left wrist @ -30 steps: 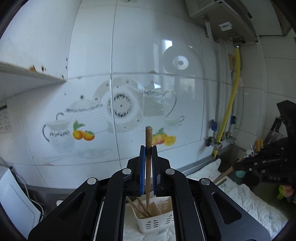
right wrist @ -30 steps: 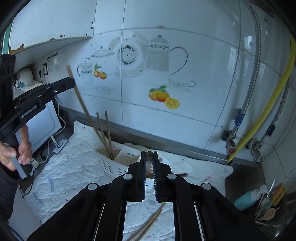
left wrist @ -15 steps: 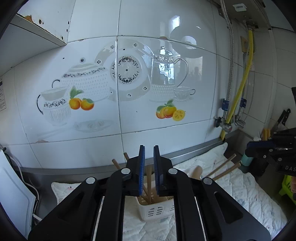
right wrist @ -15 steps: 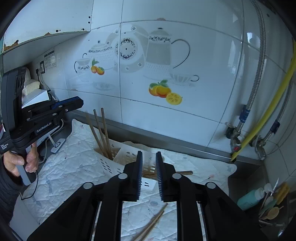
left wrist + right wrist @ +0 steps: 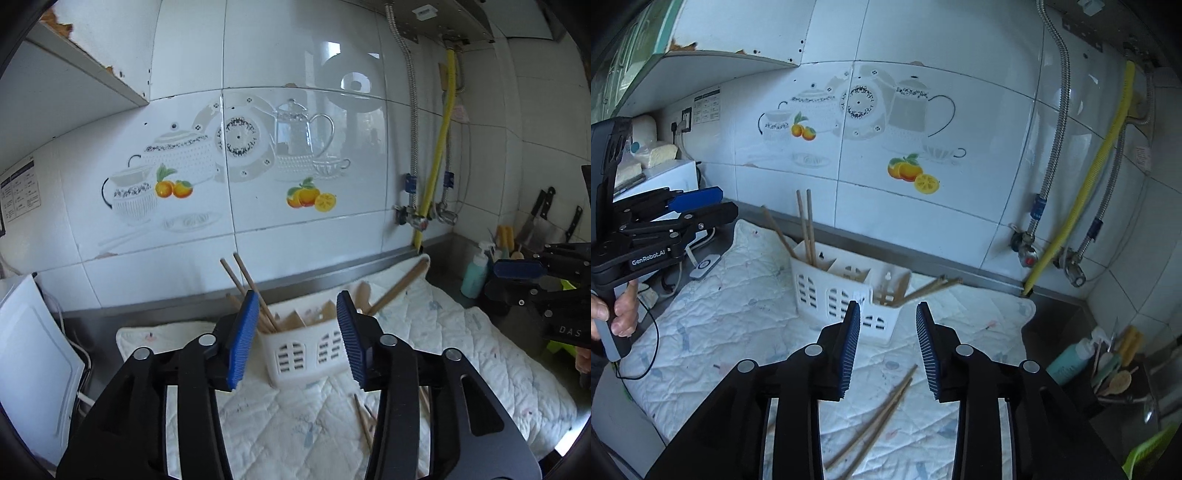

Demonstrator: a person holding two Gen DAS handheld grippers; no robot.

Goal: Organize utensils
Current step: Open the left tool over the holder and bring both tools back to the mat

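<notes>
Both grippers have just let go: the left gripper [image 5: 295, 334], clamped on a chopstick a second ago, is opening empty, and that stick now stands in the white holder [image 5: 846, 291]. The right gripper [image 5: 886, 345], also opening and empty, tilts down over loose chopsticks [image 5: 875, 413] on the quilted mat [image 5: 738, 306].

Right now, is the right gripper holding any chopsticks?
No, the right gripper has nothing between its opening jaws; loose chopsticks lie on the cloth below it.
</notes>
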